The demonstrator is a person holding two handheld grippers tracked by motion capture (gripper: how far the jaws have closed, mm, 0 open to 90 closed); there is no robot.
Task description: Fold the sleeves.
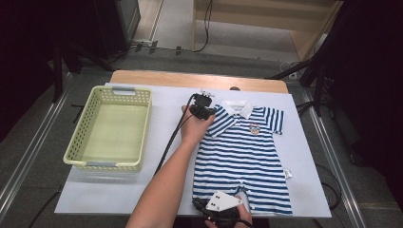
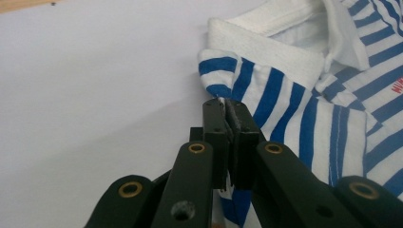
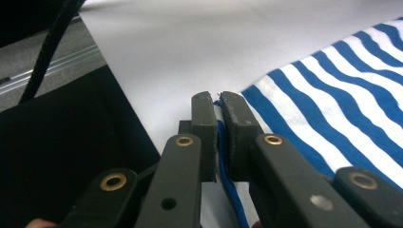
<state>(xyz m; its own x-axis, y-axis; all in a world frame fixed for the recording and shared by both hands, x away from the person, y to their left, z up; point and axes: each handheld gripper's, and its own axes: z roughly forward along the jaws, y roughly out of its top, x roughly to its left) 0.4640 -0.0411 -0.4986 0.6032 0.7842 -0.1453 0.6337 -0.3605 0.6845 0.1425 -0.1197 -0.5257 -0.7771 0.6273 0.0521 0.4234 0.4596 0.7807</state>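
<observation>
A blue-and-white striped baby romper (image 1: pixel 244 152) with a white collar lies flat on the white table cover (image 1: pixel 119 190). My left gripper (image 1: pixel 204 113) is at the garment's left sleeve near the collar. In the left gripper view its jaws (image 2: pixel 231 103) are shut on the striped sleeve edge (image 2: pixel 223 71). My right gripper (image 1: pixel 203 205), with its grey plate on top, sits at the near left corner of the romper's hem. In the right gripper view its jaws (image 3: pixel 216 99) pinch the blue hem edge (image 3: pixel 285 95) between the pads.
A pale green plastic basket (image 1: pixel 76 142) stands on the left of the table with nothing in it. A black cable (image 1: pixel 173 137) trails from the left gripper along the forearm. The wooden table edge (image 1: pixel 190 78) runs along the back; the floor lies beyond.
</observation>
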